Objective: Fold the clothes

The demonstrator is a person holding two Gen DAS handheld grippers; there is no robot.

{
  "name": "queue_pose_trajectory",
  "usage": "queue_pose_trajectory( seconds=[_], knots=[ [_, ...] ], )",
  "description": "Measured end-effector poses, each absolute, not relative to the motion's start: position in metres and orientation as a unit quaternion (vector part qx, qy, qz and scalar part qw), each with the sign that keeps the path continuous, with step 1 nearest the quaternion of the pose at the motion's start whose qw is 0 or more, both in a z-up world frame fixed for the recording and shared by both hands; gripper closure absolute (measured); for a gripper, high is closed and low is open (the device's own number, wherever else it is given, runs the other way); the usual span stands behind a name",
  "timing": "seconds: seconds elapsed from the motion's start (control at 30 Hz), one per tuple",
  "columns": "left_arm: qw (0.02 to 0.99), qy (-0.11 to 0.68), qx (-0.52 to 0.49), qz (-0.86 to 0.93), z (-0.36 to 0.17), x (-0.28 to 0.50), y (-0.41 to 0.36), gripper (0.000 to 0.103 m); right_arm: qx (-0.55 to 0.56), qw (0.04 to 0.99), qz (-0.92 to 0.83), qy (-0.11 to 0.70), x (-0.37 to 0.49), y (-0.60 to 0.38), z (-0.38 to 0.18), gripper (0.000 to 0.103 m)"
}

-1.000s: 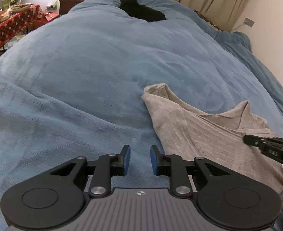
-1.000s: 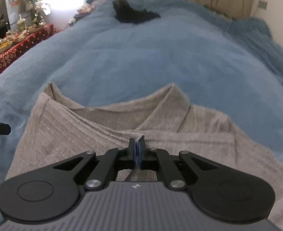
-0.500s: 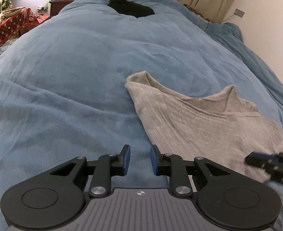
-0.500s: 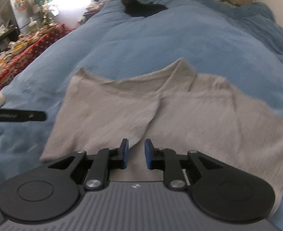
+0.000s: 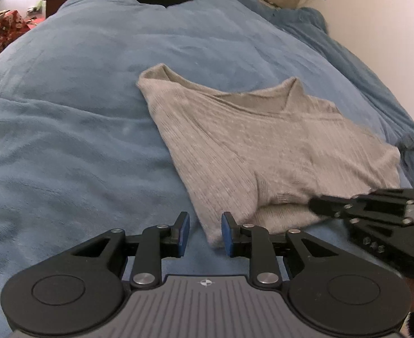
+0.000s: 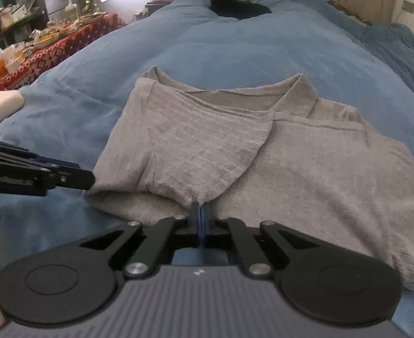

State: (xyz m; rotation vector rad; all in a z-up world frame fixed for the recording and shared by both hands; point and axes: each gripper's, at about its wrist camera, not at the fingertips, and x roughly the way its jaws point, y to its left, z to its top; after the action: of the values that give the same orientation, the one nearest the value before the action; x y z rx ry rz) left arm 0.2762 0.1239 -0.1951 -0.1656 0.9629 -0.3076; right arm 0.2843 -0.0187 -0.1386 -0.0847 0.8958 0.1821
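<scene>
Though the grey knit top already lies fairly flat on the blue bedspread, I judge the folding only begun: one sleeve or side flap is laid diagonally across the front, while the right side spreads out unfolded toward the bed's edge. My right gripper has its fingers pressed together at the near hem of that flap; they seem to pinch the cloth edge, though the contact itself is partly hidden. My left gripper hangs just short of the garment's near left corner, fingers spread and holding nothing. The neckline points away from me, toward a black shape resting far up the bed. Left to do, by my reckoning: bring the other side in, then fold the length over.
</scene>
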Motion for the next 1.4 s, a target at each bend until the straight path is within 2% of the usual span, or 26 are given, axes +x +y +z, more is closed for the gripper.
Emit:
queue_pose_trajectory(
  seconds=[0.27,0.63,0.7,0.73,0.77,1.07,1.27,1.4],
  knots=[
    [0.862,0.486,-0.058,-0.135,-0.218,0.273,0.120,0.078,-0.049,0.892,0.078,0.443,0.284,-0.026,-0.148,0.102],
    [0.881,0.446,-0.081,-0.131,-0.190,0.268,0.132,0.079,-0.024,0.905,0.074,0.419,0.263,-0.046,-0.125,0.096],
    [0.886,0.437,-0.083,-0.133,-0.187,0.272,0.131,0.082,-0.028,0.908,0.084,0.409,0.264,-0.041,-0.121,0.096],
    [0.885,0.434,-0.089,-0.139,-0.188,0.275,0.131,0.093,-0.032,0.909,0.089,0.405,0.264,-0.037,-0.119,0.096],
    [0.885,0.433,-0.096,-0.145,-0.189,0.277,0.131,0.098,-0.034,0.910,0.095,0.403,0.266,-0.033,-0.119,0.096],
    [0.862,0.467,-0.107,-0.166,-0.221,0.274,0.122,0.101,-0.035,0.908,0.122,0.400,0.281,-0.012,-0.123,0.096],
    [0.871,0.447,-0.112,-0.170,-0.194,0.281,0.132,0.101,-0.033,0.909,0.114,0.398,0.285,-0.025,-0.122,0.096],
    [0.878,0.440,-0.106,-0.155,-0.185,0.317,0.141,0.101,-0.033,0.910,0.088,0.404,0.288,-0.046,-0.126,0.096]
  ],
)
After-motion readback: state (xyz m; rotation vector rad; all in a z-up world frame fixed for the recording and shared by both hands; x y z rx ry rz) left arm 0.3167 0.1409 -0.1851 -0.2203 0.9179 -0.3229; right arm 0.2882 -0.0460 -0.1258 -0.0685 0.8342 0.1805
